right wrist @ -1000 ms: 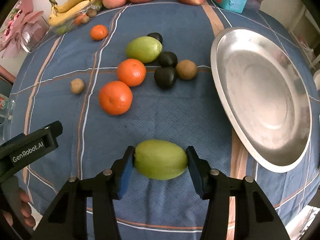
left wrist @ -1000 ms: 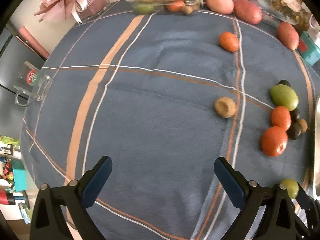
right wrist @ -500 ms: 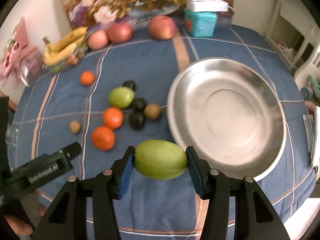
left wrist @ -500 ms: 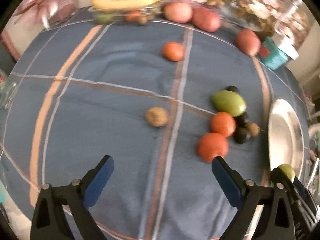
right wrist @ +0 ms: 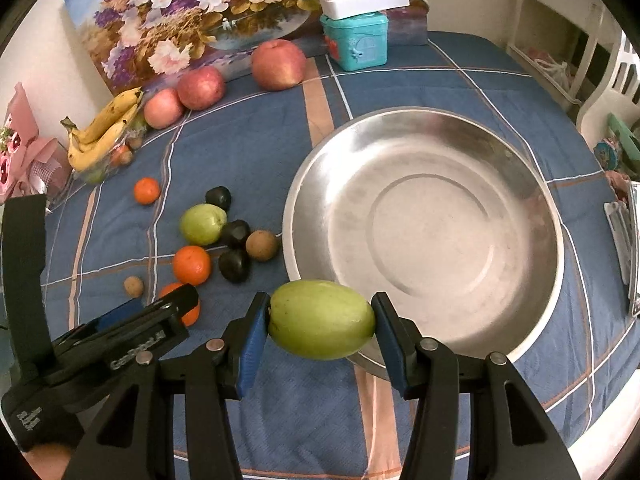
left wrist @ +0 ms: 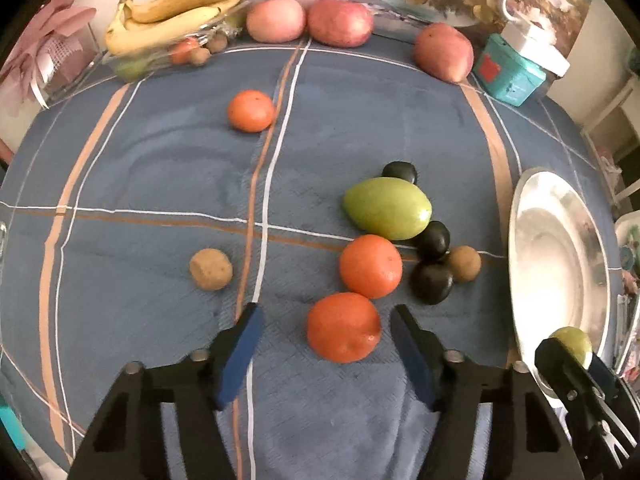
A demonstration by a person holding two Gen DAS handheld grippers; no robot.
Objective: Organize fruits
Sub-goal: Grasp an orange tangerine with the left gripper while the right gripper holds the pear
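My right gripper is shut on a green mango and holds it above the near rim of the steel bowl. The held mango also shows in the left wrist view, by the bowl. My left gripper is open, its jaws either side of the nearest orange on the blue cloth. Behind it lie a second orange, another green mango, three dark fruits, a kiwi, a small brown fruit and a far orange.
Bananas in a clear tray, three red apples and a teal box line the back of the table before a flower painting. A white chair stands at the right edge.
My left gripper has moved right and forward and its jaws have narrowed around the nearest orange. My right gripper has carried the green mango up and towards the bowl's rim.
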